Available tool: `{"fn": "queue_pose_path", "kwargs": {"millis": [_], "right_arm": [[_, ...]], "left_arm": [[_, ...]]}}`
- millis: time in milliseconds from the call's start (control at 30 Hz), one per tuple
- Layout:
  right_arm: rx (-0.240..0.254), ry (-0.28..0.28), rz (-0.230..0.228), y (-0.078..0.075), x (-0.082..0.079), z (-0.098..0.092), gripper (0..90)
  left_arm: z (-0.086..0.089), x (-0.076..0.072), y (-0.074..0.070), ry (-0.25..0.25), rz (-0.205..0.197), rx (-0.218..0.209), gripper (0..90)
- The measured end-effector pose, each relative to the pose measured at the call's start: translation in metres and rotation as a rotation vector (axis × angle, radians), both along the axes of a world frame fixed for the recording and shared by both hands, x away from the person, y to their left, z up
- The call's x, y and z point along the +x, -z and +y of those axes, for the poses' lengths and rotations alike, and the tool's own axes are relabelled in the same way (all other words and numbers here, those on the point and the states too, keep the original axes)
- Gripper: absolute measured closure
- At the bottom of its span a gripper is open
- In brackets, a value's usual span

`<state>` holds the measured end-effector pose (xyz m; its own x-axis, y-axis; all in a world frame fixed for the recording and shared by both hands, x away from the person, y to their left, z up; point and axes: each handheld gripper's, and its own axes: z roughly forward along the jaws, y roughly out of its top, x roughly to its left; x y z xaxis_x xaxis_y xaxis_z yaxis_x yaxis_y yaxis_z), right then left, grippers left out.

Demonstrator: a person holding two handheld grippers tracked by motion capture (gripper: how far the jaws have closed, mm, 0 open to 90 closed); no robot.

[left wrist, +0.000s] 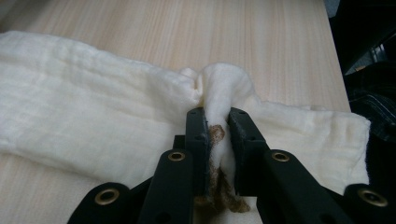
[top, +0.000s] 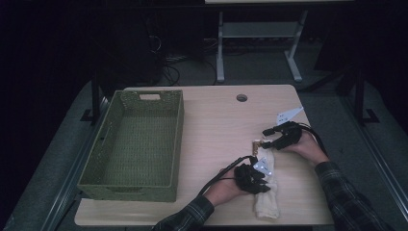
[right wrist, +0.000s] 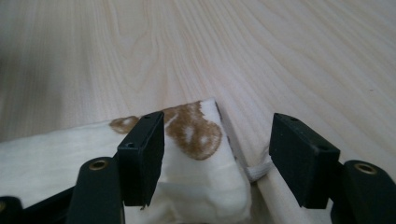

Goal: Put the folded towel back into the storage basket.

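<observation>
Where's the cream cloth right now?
High view: the cream cloth lies near the table's front edge, right of the green basket, pinched by the left tool.

One cream cloth [top: 266,192], one green basket [top: 96,159], one table [top: 216,125], two grippers.

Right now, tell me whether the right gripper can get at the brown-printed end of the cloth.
Probably yes. The right gripper has its jaws open astride the brown-printed end of the cloth, with nothing between them and it; the left gripper pinches a fold farther along.
</observation>
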<state>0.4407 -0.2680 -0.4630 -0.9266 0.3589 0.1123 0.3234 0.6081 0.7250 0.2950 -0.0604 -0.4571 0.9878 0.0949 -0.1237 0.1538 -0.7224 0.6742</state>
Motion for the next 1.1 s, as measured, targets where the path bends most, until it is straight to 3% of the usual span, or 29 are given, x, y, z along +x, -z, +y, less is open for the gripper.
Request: {"fn": "queue_pose_path", "kwargs": {"millis": [233, 367, 600, 733, 1100], "right_arm": [[-0.03, -0.042, 0.003, 0.009, 0.0, 0.008, 37.0], [-0.046, -0.072, -0.031, 0.012, -0.002, 0.01, 40.4], [-0.044, -0.11, -0.034, 0.011, -0.007, 0.01, 59.3], [-0.022, -0.142, 0.011, 0.011, -0.009, 0.011, 76.3], [-0.047, -0.108, 0.028, 0.005, -0.012, 0.014, 82.4]], "left_arm": [[-0.001, 0.001, 0.003, -0.003, 0.018, -0.001, 78.4], [-0.001, 0.002, 0.005, 0.0, 0.019, 0.003, 78.3], [-0.001, 0.003, 0.005, -0.001, 0.025, 0.003, 78.3], [-0.001, 0.004, 0.006, -0.002, 0.035, -0.001, 78.5], [0.003, 0.007, -0.001, -0.009, 0.062, -0.032, 79.8]]}}
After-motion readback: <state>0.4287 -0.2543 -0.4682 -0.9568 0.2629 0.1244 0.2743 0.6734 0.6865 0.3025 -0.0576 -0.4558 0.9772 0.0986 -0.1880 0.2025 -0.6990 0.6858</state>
